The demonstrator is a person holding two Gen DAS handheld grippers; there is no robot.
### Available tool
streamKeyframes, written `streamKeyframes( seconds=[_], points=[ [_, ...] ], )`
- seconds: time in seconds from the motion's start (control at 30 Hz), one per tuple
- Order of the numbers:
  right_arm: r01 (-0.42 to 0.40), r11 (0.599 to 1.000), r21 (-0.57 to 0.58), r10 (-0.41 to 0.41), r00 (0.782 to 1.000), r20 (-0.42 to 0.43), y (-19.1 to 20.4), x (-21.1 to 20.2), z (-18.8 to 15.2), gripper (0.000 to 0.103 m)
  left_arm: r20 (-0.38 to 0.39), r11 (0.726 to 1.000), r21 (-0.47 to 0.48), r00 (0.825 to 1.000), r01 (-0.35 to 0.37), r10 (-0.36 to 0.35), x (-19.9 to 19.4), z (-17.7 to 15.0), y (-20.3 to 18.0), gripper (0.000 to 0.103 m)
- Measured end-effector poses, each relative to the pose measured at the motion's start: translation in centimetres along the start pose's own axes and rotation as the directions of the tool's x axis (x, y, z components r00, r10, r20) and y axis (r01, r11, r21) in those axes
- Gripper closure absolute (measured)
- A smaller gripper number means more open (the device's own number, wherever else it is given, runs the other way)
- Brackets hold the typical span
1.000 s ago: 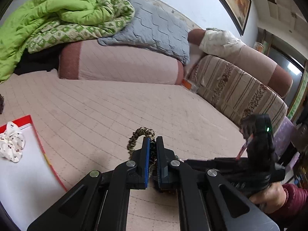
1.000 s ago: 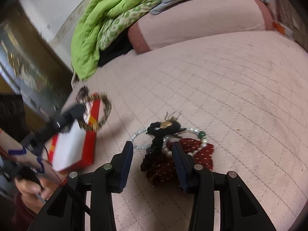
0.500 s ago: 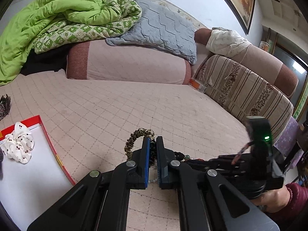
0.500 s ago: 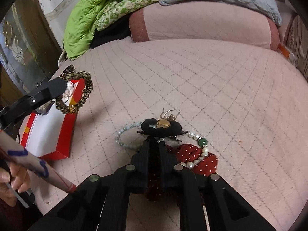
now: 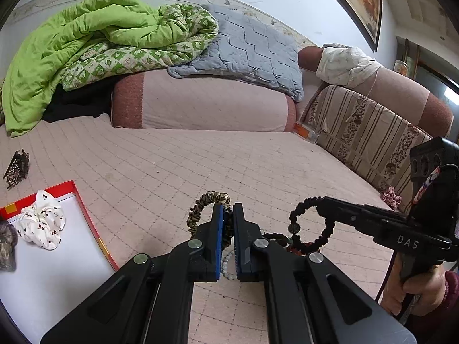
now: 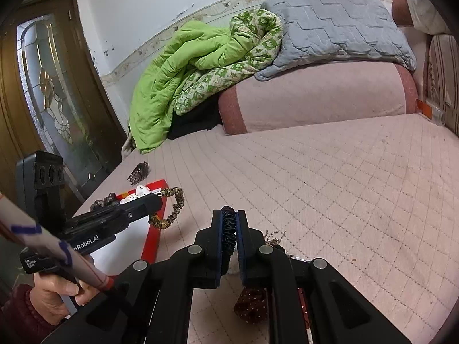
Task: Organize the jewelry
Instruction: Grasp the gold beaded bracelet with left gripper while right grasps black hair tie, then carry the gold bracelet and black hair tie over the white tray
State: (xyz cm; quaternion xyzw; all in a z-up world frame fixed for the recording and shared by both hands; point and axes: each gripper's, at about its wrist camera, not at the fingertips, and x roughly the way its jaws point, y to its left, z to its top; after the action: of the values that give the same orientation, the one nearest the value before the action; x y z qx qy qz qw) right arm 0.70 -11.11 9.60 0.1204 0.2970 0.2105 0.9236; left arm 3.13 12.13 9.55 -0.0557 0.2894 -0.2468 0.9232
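Box (image 5: 86,218), red-rimmed with a white floor, is the landmark: inside it lie a white scrunchie (image 5: 40,220) and a dark one, and just right of its rim the left tongs (image 5: 227,229) stay clamped on the leopard-print scrunchie (image 5: 206,200), held above the bed. Further right of the box, the right tongs (image 6: 229,229), open over the jewelry pile a second ago, have closed on a black scrunchie (image 6: 229,225) and lifted it clear. Both pieces are now ready for the box, while the pearl beads (image 5: 226,263) and what seems a red dotted bow (image 6: 252,304) remain on the bed.
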Motion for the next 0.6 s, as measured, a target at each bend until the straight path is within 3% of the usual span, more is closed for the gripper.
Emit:
streamKeyframes(
  seconds=[0.2, 0.6],
  points=[
    [-0.019, 0.999, 0.049, 0.020, 1.000, -0.024, -0.5, 0.9, -0.2, 0.093, 0.011, 0.999, 0.000, 0.999, -0.043, 0.043, -0.4, 0.1, 0.5, 0.097],
    [-0.039, 0.999, 0.032, 0.041, 0.998, -0.049, 1.1, 2.6, -0.4, 0.093, 0.023, 0.988, 0.018, 0.988, -0.150, 0.150, -2.0, 0.0, 1.9, 0.097]
  ],
)
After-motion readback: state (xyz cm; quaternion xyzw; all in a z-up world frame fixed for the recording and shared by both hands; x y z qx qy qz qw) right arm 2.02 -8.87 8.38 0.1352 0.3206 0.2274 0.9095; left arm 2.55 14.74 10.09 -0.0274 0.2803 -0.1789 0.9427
